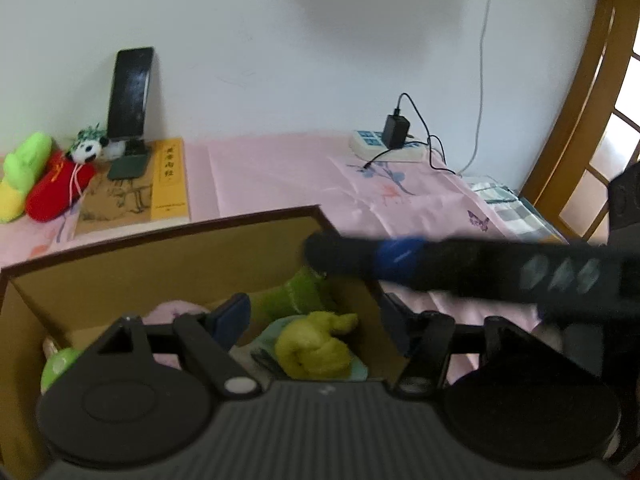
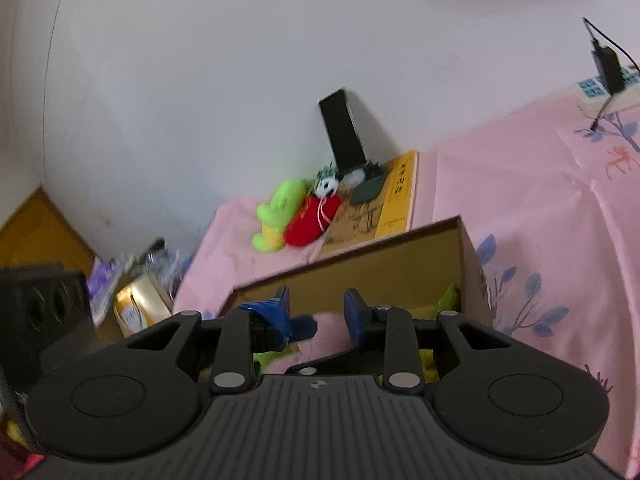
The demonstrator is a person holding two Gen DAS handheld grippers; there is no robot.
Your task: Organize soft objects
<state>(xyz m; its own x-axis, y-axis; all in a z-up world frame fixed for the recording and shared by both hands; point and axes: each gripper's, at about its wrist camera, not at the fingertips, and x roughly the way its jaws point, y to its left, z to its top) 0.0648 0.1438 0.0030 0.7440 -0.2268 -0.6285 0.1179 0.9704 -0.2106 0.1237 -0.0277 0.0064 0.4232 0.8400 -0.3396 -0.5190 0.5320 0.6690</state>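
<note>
A brown cardboard box point(image 1: 168, 236) sits on the pink cloth and holds soft toys: a yellow-green plush point(image 1: 316, 344), a green plush point(image 1: 296, 296) and a pink one point(image 1: 176, 310). My left gripper point(image 1: 316, 320) is open over the box, empty. The right gripper's finger point(image 1: 400, 260) reaches across the box's right corner, touching the green plush. In the right wrist view my right gripper point(image 2: 318, 308) is open above the box point(image 2: 360, 256), with the pink plush point(image 2: 324, 332) below it. A green-yellow plush point(image 2: 276, 212), a red plush point(image 2: 312, 220) and a small panda point(image 2: 326, 186) lie beyond.
A yellow book point(image 1: 136, 192) lies behind the box, with a phone on a stand point(image 1: 130, 92). A power strip with a charger point(image 1: 388, 144) is at the back right. A wooden frame point(image 1: 576, 120) stands on the right. Clutter point(image 2: 132, 288) lies left of the bed.
</note>
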